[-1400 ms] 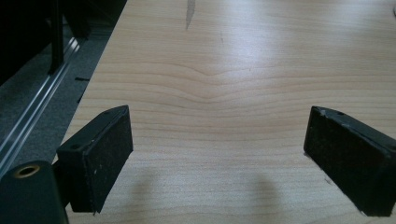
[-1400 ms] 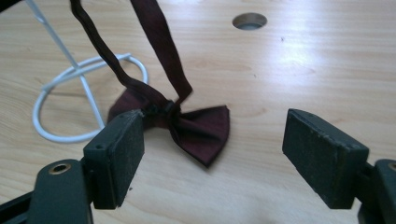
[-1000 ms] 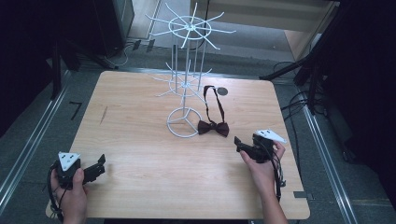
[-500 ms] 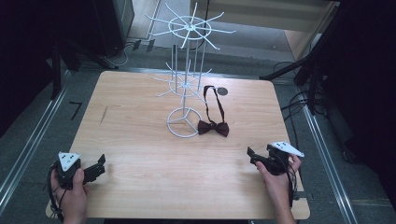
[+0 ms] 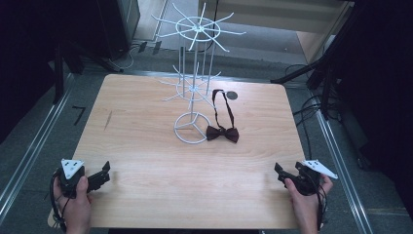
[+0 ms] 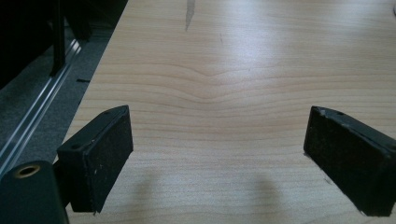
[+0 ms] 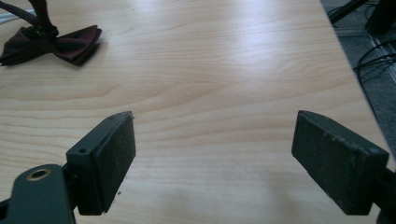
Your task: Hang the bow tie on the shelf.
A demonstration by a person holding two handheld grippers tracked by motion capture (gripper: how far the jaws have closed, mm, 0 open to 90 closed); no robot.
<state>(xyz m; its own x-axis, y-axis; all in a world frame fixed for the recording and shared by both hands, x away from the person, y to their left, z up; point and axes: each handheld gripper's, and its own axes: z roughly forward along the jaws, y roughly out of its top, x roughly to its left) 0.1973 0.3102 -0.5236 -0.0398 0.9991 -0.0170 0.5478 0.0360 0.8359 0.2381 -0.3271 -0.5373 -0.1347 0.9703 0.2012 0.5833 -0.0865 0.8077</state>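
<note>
Both jaws wide, empty, at near bench corners: left gripper (image 5: 100, 178), right gripper (image 5: 285, 174). Bow tie (image 5: 222, 133) touching rack (image 5: 193, 127) base; strap risks snagging wire when lifted.

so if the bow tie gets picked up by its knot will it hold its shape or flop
Probably flops: the bow tie looks like soft fabric, and its thin strap lies in a loose loop, so it would likely dangle. It looks light and unlikely to roll.
</note>
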